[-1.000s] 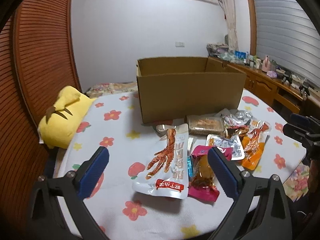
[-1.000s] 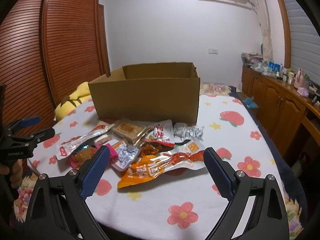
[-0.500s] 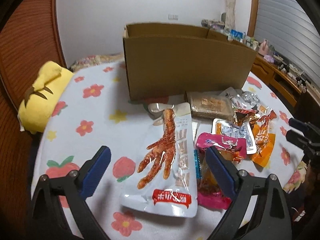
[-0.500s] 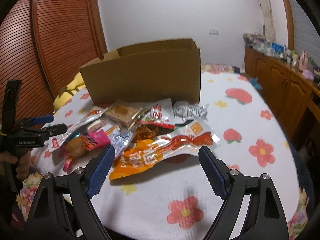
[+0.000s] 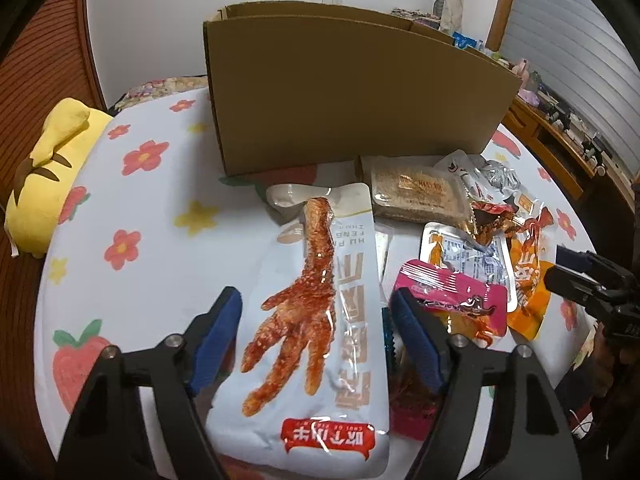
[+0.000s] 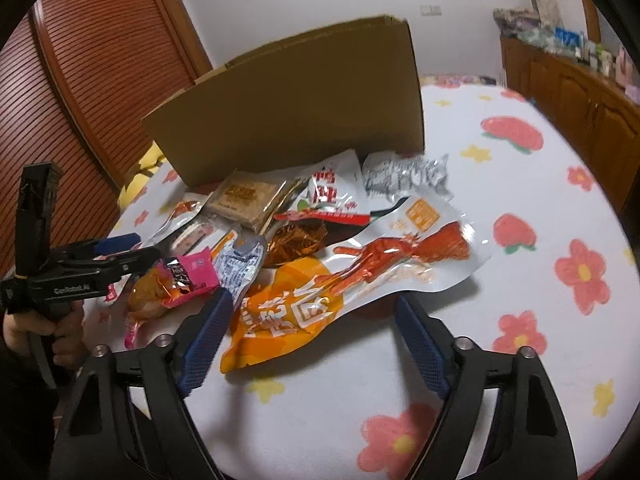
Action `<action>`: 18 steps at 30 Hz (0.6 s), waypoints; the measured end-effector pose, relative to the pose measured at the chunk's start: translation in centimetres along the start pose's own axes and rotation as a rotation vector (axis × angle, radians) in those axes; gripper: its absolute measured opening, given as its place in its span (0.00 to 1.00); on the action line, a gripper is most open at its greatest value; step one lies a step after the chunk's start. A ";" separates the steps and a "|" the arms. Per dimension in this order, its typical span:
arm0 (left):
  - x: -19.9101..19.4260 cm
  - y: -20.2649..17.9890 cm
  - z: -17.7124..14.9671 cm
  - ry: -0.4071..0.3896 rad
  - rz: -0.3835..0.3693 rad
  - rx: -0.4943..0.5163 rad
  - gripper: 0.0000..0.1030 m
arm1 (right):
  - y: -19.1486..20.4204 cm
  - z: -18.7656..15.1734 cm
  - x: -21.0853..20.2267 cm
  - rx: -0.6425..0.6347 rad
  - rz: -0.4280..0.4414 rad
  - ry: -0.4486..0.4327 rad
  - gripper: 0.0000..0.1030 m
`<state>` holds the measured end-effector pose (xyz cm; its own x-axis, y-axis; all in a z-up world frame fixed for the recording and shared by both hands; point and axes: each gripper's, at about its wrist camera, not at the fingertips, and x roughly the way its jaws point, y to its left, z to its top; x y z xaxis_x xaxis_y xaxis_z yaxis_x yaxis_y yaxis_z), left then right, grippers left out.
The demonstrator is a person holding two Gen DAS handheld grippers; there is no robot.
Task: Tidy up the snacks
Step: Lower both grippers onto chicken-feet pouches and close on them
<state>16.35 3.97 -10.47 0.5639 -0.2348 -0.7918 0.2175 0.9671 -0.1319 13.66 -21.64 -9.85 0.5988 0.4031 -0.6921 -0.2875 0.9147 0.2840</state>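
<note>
A white chicken-foot packet [image 5: 320,320] lies lengthwise between the jaws of my left gripper [image 5: 316,300]. The jaws are closing and the pads stand just off the packet's edges. The near end of an orange-and-clear packet [image 6: 360,272] lies between the jaws of my right gripper [image 6: 314,304], which are also closing without touching it. Behind the snack pile stands an open-topped cardboard box [image 5: 352,92] [image 6: 304,108]. The pile also holds a pink packet [image 5: 456,296], a brown cake bar [image 5: 416,192], a blue-and-white sachet [image 5: 468,256] and a silver packet [image 6: 404,172].
A flowered tablecloth [image 6: 520,240] covers the round table. A yellow plush [image 5: 44,176] sits at its left edge by the slatted wooden doors [image 6: 80,80]. A wooden cabinet [image 6: 580,92] with clutter on top runs along the right wall. A hand [image 6: 36,332] holds the left gripper's handle.
Both grippers have dropped and tilted down toward the snacks, which now fill more of each view. Both pairs of jaws have narrowed around their packets.
</note>
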 end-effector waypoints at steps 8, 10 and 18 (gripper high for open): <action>0.8 0.2 0.2 0.020 0.012 -0.011 0.73 | -0.2 0.9 1.6 -0.001 -0.042 0.010 0.76; 1.0 0.2 0.3 0.022 0.015 -0.009 0.73 | -0.1 1.0 1.8 -0.017 -0.068 0.004 0.73; 0.7 0.9 0.1 0.027 0.020 -0.002 0.62 | -1.0 0.6 1.0 -0.065 -0.134 -0.008 0.42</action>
<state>17.01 4.67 -11.05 0.5460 -0.2130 -0.8103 0.2049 0.9717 -0.1173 15.04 -22.12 -10.43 0.6409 0.2784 -0.7154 -0.2526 0.9565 0.1459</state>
